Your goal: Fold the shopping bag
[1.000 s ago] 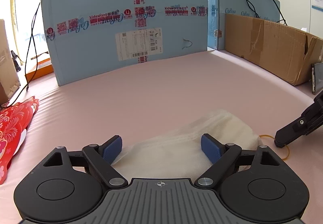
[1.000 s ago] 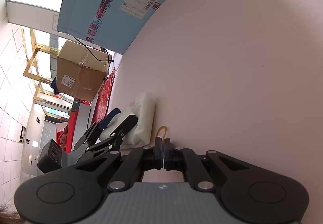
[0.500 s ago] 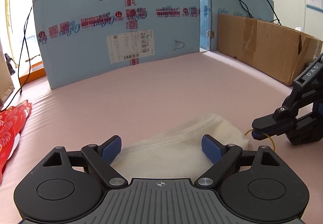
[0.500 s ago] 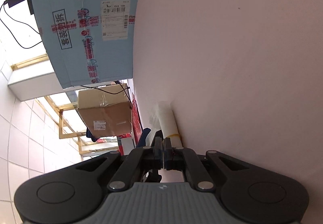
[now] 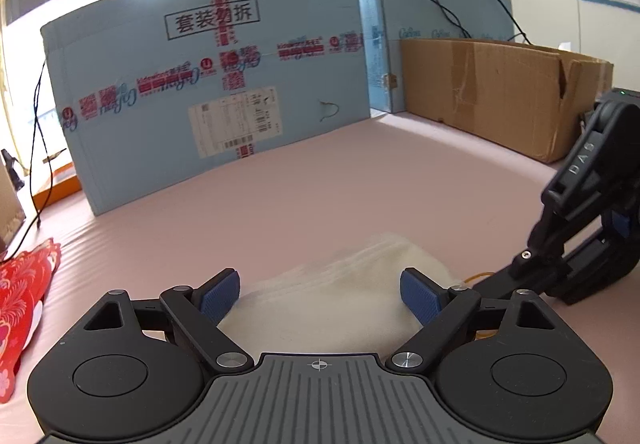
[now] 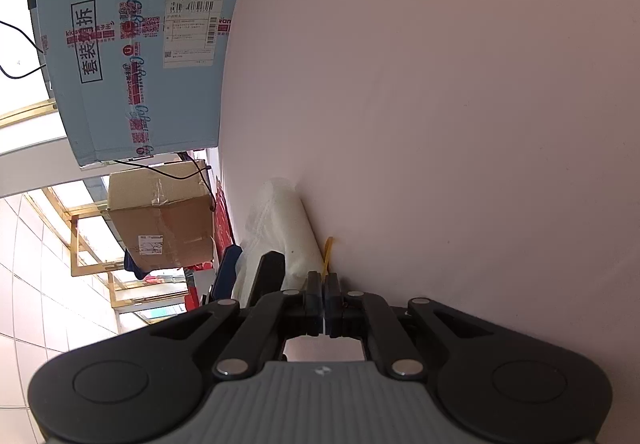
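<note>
- Left wrist view: your left tongs stand wide apart, with one blue pad on each side of the rolled white shopping bag. The pads do not look like they press on it.
- The bag lies on the pink worktop, right in front of your left tongs.
- Your right tongs come in from the right side. Their black tip sits by the right end of the bag, next to a thin yellow rubber band.
- In the right wrist view, the picture is turned on its side. Your right tongs are clenched tight, pad against pad.
- The yellow band shows just past the tips, beside the end of the bag. I cannot tell if the tips pinch the band.
- One black finger and one blue pad of your left tongs show to the left of the bag in this view.
- A big blue box stands at the back of the worktop. A brown box stands to its right.
- A red paper thing with flowers lies at the left edge.
</note>
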Motion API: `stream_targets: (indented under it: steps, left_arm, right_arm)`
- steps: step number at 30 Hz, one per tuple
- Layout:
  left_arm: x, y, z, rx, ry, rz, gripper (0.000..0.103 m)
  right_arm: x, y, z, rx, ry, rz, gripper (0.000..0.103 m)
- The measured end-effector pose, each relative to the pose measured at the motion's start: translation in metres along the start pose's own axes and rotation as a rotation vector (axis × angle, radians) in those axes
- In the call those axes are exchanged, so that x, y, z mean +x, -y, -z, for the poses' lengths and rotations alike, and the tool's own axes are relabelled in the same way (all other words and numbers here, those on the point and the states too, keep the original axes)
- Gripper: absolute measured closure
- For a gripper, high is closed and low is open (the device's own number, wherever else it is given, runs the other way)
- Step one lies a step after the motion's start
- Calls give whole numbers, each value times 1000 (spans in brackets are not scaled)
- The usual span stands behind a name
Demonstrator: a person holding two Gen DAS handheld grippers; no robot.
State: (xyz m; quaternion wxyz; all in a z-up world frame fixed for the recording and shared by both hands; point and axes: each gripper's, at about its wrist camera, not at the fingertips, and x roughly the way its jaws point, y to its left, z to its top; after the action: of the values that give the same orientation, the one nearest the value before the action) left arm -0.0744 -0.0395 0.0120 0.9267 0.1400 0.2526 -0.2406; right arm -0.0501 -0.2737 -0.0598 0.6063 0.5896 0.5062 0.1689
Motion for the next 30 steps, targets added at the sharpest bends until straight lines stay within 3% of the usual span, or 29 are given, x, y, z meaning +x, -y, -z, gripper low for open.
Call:
stream_targets:
  steps: [6,9,11,16,19,22,24,26,30]
  left_arm:
    - [9,-9,-1,-10,-12,8,13]
    - [26,-25,-7,-31,-26,14,13]
    - [33,-32,-9,-65,-45,10,13]
    - [41,-47,-10,-137,-72,-12,12]
    - [37,-44,-10,-128,-63,-21,14]
    - [25,-35,-11,-103,-25,36,14]
    - [18,-27,-10,-74,-19,74,14]
    - [18,-21,-8,-52,-29,68,14]
    - [20,-16,-8,-45,-35,70,14]
  right_arm:
    - [-14,-18,1,-170,14,90,85]
    - [-15,-24,-1,-211,37,119,90]
    - [-12,-25,-2,-238,49,133,102]
    - [6,-18,-1,-148,19,78,102]
    - [7,-12,0,-100,1,48,103]
    - [2,-8,0,-69,-6,36,102]
    - [-2,-12,1,-90,-13,54,98]
    - [-8,-20,2,-155,-1,84,84]
    - [-16,-28,1,-225,30,127,83]
